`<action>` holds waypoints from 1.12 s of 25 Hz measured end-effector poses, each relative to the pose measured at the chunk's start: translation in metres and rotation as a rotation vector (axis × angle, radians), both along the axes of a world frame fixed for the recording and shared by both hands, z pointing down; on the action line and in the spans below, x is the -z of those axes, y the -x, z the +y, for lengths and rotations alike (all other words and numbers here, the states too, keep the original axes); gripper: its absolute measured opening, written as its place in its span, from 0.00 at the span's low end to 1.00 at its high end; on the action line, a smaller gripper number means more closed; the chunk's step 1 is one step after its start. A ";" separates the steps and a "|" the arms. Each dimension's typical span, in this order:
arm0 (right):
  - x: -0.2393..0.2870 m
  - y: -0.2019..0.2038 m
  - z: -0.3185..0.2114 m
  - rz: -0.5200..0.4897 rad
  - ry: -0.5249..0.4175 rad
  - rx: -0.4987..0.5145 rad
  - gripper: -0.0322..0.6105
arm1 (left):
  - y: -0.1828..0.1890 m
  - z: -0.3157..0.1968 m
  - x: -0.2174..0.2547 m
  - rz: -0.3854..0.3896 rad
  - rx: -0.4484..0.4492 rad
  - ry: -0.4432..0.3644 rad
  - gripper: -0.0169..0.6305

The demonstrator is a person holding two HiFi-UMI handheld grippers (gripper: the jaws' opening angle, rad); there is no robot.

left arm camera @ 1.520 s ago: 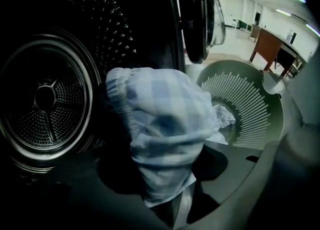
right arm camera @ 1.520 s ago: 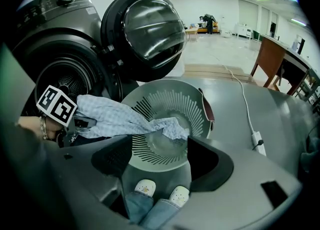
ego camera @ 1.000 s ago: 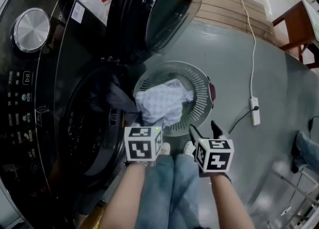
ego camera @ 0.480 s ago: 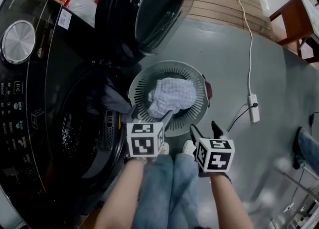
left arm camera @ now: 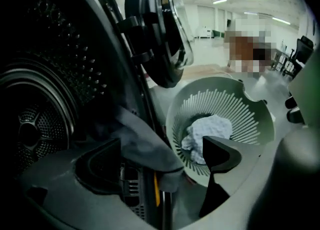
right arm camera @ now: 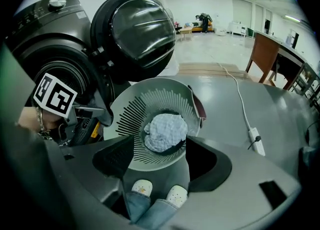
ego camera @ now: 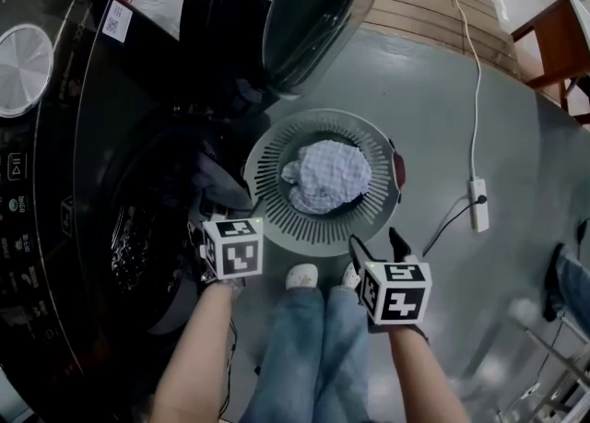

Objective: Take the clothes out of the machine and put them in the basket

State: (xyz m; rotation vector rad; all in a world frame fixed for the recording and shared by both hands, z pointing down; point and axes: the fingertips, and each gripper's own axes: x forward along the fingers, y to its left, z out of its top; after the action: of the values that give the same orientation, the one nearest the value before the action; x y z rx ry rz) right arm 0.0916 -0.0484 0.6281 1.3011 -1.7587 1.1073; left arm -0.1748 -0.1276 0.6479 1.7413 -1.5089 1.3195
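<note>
Basket (ego camera: 277, 149) stands on the floor just right of the machine (ego camera: 55, 182), far of my feet. One pale checked cloth (ego camera: 330, 175) lies bunched in its middle. The door (ego camera: 304, 16) stands open at the far side of the basket.

Step in hand, as I judge it: going to the machine for the next piece. One piece is in the basket, and more remains to be taken out.

Left gripper (left arm camera: 157, 166): its jaws have just opened and stand wide. It points down at the near lip of the machine's opening. A dark garment (left arm camera: 140, 144) hangs out over that lip and shows between the jaws in the left gripper view. The pads do not press on it, so nothing is held. The drum (left arm camera: 35, 124) lies to the left of the garment. I cannot tell what else it contains.

Right gripper (ego camera: 376, 244): jaws about half apart and empty. It hovers near the basket's near right edge and points down at the basket.

Next move, as I judge it:
1. Bring the left jaws down over the hanging fold, one pad on each side.
2. Close on a thick part of the fold, since a thin edge may slip.
3. Lift the garment clear of the lip so that it does not snag.
4. Carry it right and open the jaws over the basket.
</note>
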 end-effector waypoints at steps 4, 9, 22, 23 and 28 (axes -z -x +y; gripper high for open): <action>-0.005 0.013 -0.002 -0.008 0.006 0.034 0.55 | 0.039 -0.011 -0.006 -0.079 0.035 -0.005 0.79; -0.010 0.021 -0.003 -0.009 0.014 0.054 0.54 | 0.059 -0.020 -0.021 -0.119 0.031 0.019 0.71; -0.007 0.027 0.000 -0.005 0.016 0.056 0.48 | 0.037 -0.020 0.029 0.088 0.104 -0.137 0.07; -0.006 0.027 -0.001 -0.005 0.012 0.054 0.48 | 0.028 -0.019 0.033 0.132 0.104 -0.138 0.07; 0.000 0.022 -0.004 -0.011 0.000 0.024 0.47 | -0.037 -0.019 0.046 0.298 0.055 -0.131 0.07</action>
State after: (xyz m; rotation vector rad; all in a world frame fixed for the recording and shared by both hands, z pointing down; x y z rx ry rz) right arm 0.0697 -0.0527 0.6277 1.2731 -1.7779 1.1034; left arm -0.1379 -0.1468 0.6023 1.8672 -1.4854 0.9029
